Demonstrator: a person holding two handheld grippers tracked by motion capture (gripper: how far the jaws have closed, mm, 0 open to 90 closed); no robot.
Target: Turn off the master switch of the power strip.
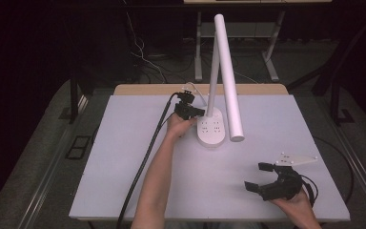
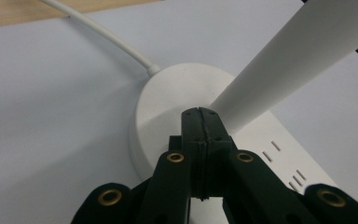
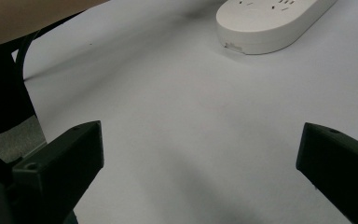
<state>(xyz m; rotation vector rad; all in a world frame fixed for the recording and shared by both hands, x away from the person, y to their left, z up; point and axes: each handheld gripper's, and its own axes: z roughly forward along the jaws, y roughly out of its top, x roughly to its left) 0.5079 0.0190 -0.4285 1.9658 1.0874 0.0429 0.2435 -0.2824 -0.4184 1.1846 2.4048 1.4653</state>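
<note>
While my left gripper (image 1: 188, 110) sits at the lamp base (image 1: 212, 130), my right gripper (image 1: 267, 179) waits apart.
Near the counter's (image 1: 124, 157) far edge, my left fingers (image 2: 200, 140) are pressed together, empty, tips at the foot of the lamp's pole (image 2: 279, 65). By the near right corner, my right fingers (image 3: 60, 163) gape wide, holding nothing.

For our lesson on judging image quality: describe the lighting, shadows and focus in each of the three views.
High view: the white table is evenly lit against dark surroundings, everything fairly sharp. Left gripper view: the closed left gripper is close and soft-edged, while the lamp base reads bright with little contrast. Right gripper view: a soft shadow falls between the open right gripper jaws, which are slightly blurred.
</note>
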